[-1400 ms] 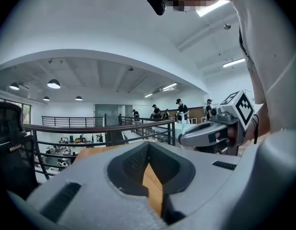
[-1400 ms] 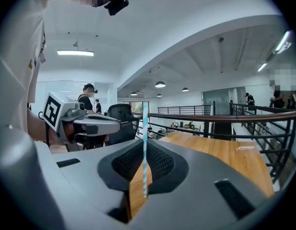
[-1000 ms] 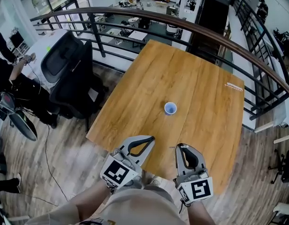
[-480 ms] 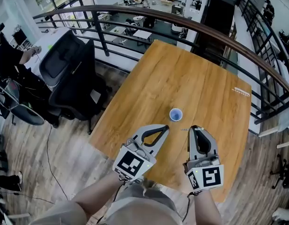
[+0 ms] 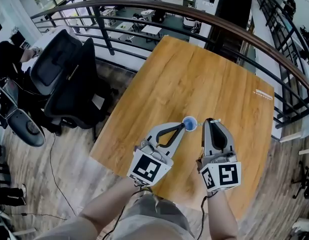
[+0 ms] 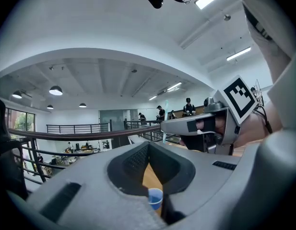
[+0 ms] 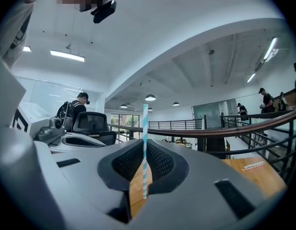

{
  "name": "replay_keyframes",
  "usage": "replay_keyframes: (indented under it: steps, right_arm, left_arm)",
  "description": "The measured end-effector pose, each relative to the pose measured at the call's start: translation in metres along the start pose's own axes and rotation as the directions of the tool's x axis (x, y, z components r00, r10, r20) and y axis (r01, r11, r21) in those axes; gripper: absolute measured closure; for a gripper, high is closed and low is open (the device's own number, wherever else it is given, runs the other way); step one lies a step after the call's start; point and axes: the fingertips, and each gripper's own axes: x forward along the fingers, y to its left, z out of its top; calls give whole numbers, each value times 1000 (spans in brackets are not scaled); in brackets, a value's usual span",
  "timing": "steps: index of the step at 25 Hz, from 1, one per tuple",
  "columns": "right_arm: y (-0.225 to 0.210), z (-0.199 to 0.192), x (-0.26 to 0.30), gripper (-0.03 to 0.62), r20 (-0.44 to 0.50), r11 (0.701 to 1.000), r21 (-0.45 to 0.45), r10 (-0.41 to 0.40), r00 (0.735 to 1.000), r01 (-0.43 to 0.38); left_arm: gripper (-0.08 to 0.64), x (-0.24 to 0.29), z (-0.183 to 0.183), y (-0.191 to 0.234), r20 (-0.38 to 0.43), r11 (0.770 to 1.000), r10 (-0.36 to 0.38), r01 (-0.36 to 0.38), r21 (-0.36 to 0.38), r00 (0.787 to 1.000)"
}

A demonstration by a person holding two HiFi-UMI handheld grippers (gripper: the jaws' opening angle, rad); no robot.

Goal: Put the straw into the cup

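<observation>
While my right gripper [image 5: 210, 123] pinches a thin white-and-pale-blue striped straw [image 7: 145, 150] upright, I see the small blue cup [image 5: 190, 123] on the table [image 5: 219, 79], nearer its near edge, just beyond my left gripper [image 5: 182, 128], jaws pressed together, empty.

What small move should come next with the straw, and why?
Probably shift the right gripper a little leftward, bringing the straw over the cup. The straw is clamped in its jaws but stands right of the cup, which sits between the left gripper's jaw tips.
</observation>
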Motion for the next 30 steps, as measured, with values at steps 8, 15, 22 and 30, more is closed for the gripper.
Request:
replay_keyframes:
  steps: [8,15,22,30]
  right_arm:
    - [-28,-81,38,561,-64,999,31,-34,997,36]
    - [-41,-135,60,561,-113,998,37,-41,993,45]
    - [-34,-184,72,560,-186,999,42,-12,982,20]
    - [-28,-195,69,560,-206,999,37,-2,979,10]
  left_arm:
    - [546,28,-49,13,-14,998,32,-33,-60,999]
    - [546,44,-107,18,-73,989,38,-47,-137,997]
    - [546,54,-155,11,-169,984,7,-37,-172,986]
    - [546,51,-175,3,-204,979,-19,-24,-203,979]
